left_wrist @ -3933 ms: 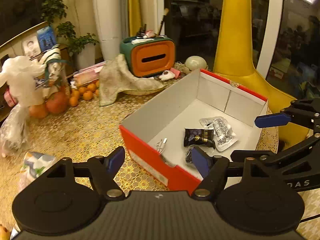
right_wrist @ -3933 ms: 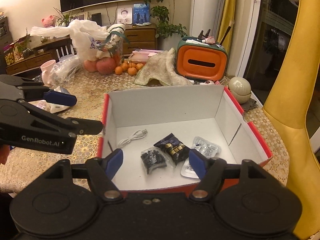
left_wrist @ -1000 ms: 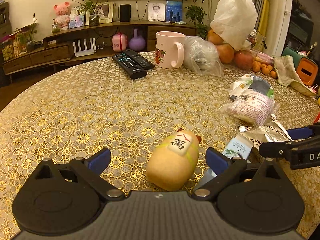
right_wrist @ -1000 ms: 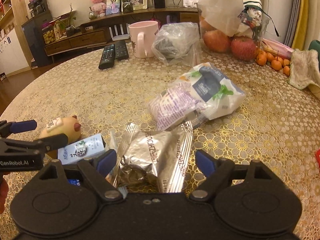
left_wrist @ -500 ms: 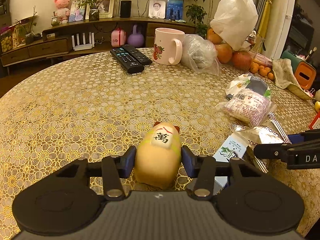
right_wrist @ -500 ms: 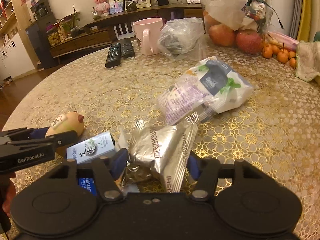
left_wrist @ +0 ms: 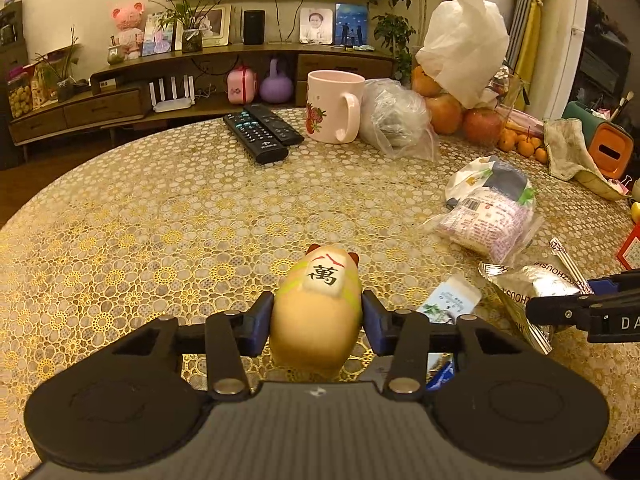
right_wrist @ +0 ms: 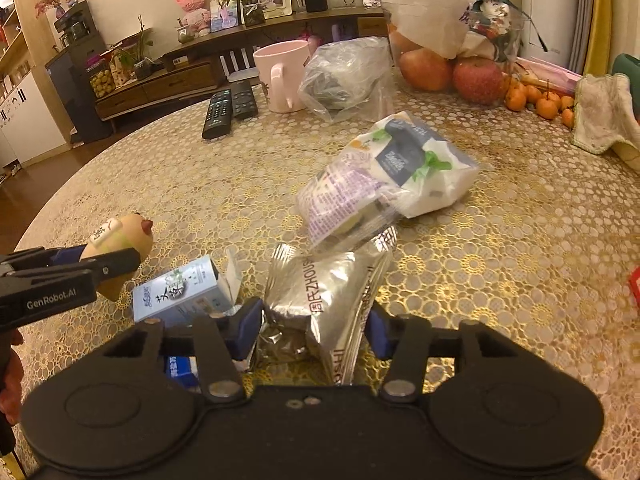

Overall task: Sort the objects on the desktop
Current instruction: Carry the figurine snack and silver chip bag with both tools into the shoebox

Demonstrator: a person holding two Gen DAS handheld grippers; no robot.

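A tan pig-shaped toy point(left_wrist: 320, 308) with a white tile on its head lies on the gold lace tablecloth point(left_wrist: 180, 220). My left gripper point(left_wrist: 316, 316) is shut on it, with a blue pad pressed on each flank. The right wrist view shows the same toy point(right_wrist: 128, 236) and left gripper point(right_wrist: 100, 258) at far left. My right gripper point(right_wrist: 312, 330) has its jaws closing on a crumpled silver snack packet point(right_wrist: 328, 288), and both pads touch it. A small blue-and-white box point(right_wrist: 180, 292) lies between the toy and the packet.
A plastic bag of tissue packs point(right_wrist: 384, 176) lies just beyond the packet. Farther back are a pink mug point(left_wrist: 334, 106), two remotes point(left_wrist: 260, 134), a clear bag point(left_wrist: 394, 120), apples point(left_wrist: 460, 114) and a cloth point(left_wrist: 568, 152). A red box corner point(left_wrist: 630, 252) shows at right.
Both grippers went from wide open to closed, the left onto the pig toy and the right onto the silver packet. Before that, both were over the red box.
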